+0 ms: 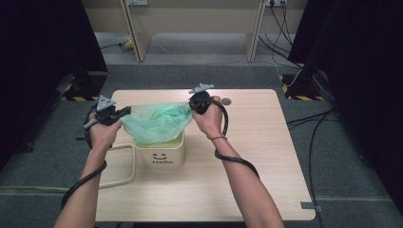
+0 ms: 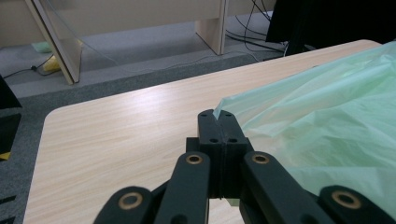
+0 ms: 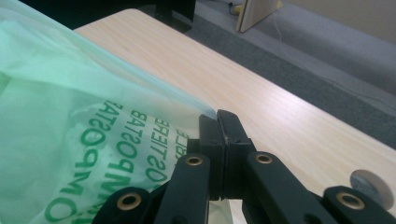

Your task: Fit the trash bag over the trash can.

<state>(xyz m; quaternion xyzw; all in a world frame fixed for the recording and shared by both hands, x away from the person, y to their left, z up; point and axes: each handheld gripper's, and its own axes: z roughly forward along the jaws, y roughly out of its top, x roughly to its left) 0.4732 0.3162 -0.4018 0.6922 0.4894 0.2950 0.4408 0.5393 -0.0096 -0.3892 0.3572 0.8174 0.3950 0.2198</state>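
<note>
Nearest to the person stood a cream bin [image 1: 160,153] with a smiling face, on the wooden desk [image 1: 256,142]. Just above it hung a green plastic bag [image 1: 157,122], stretched between both grippers. The left gripper [image 1: 124,112] had its fingers [image 2: 208,126] fully closed on one edge of the bag. The right gripper [image 1: 192,107] pinched the opposite edge, its fingers also closed tight. Farther back a small grey disc [image 1: 226,101] lay on the desk.

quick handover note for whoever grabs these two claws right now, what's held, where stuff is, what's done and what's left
Left claw: shut on one edge of the green bag.
Right claw: shut on the opposite edge.
The bag is stretched between them above the cream bin on the table; its bottom hangs at the bin's opening.
Done: bag spread open.
Left: probably lower it in and fit the rim over the bin's edge.
</note>
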